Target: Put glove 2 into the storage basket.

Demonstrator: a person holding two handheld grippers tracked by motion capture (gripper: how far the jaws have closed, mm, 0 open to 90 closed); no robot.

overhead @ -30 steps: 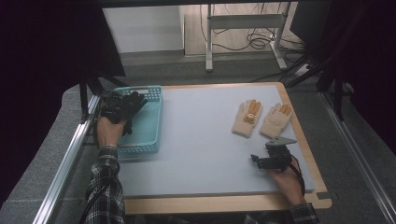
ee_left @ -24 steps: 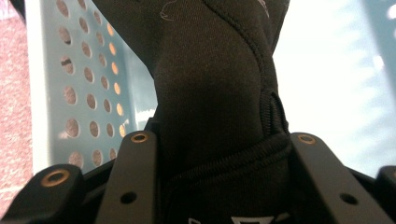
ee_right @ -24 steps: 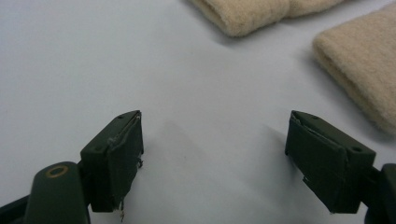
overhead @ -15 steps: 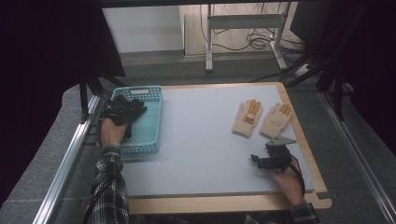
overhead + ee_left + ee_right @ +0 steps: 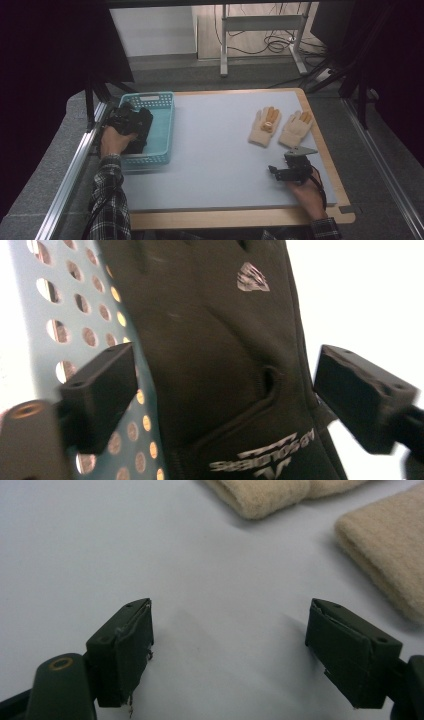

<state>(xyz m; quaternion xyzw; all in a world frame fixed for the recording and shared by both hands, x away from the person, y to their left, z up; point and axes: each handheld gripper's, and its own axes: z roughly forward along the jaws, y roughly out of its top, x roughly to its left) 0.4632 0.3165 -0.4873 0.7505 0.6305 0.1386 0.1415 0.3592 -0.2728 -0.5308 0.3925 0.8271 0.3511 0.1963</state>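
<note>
Lying between left gripper's (image 5: 220, 400) just-opened jaws, black glove (image 5: 220, 340), untouched

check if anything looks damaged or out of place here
One small thing: the pad lining on the right gripper is frayed, with loose threads on one of its fingers. Otherwise the black glove lies in the teal basket and the two beige gloves lie flat on the table.

There was one turquoise perforated plastic basket (image 5: 159, 131) on the table (image 5: 215, 150), and one black fabric glove with a printed logo (image 5: 220, 365) lay in it. Two cream knitted gloves (image 5: 265, 127) (image 5: 296, 129) lay side by side on the table. Two hand-held grippers were there, a left gripper (image 5: 126, 120) and a right gripper (image 5: 290, 170).
</note>
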